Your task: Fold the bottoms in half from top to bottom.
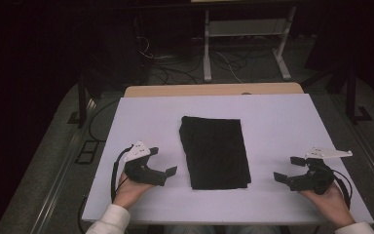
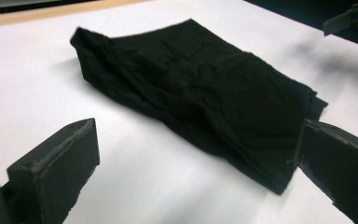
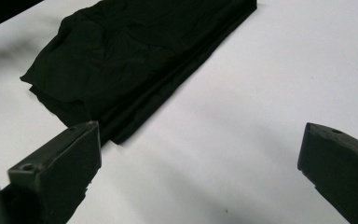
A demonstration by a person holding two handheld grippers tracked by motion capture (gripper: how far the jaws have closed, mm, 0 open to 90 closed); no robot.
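On the table [image 1: 282, 122]: folded black cloth [image 1: 214, 152].

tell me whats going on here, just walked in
A person sits at a white table holding a two-jaw gripper in each hand. A folded black cloth lies flat in the middle of the table. The left gripper and the right gripper rest on either side of it, both pointed in toward the cloth with jaws wide open. Neither one touches the cloth, so nothing is being handled at this moment.
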